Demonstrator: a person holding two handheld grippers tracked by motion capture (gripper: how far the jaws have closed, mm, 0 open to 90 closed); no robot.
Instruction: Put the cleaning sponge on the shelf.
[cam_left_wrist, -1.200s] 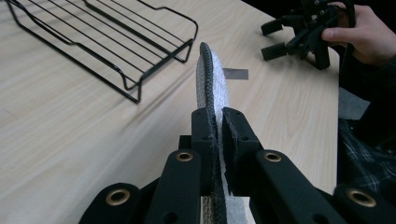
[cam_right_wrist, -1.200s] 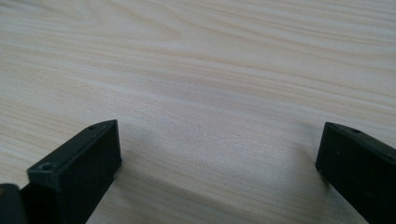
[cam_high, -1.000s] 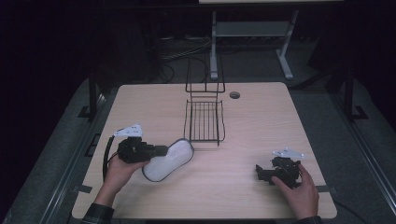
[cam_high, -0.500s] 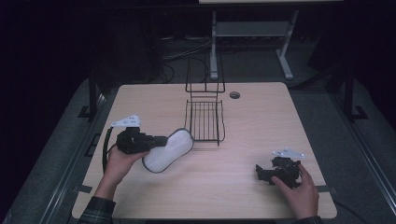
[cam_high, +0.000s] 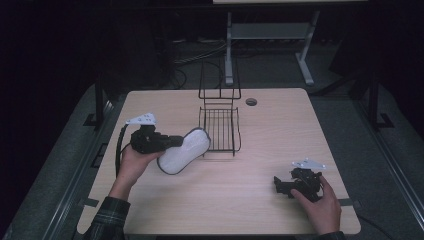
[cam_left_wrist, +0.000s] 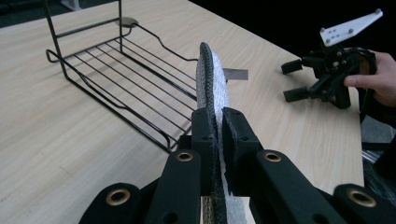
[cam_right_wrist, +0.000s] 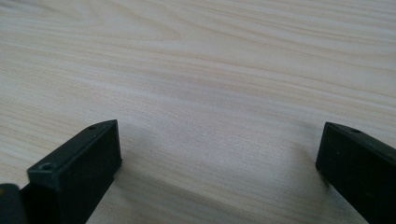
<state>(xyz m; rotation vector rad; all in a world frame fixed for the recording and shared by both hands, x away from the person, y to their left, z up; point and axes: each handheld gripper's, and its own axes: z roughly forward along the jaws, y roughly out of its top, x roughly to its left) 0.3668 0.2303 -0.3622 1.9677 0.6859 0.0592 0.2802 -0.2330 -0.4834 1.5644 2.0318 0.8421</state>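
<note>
Left tongs: clenched on my insole's edge, carrying it upright toward the wire rack at two o'clock.
Right tongs: released, parked on the table.

The far middle of the bench is blocked by the black wire rack, its raised back standing upright. Just beside its near left corner the held white insole is found. Open wood is left between the insole and the right gripper.

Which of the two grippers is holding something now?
The left gripper: its jaws are shut on the white insole. The right gripper stands open above the table.
</note>
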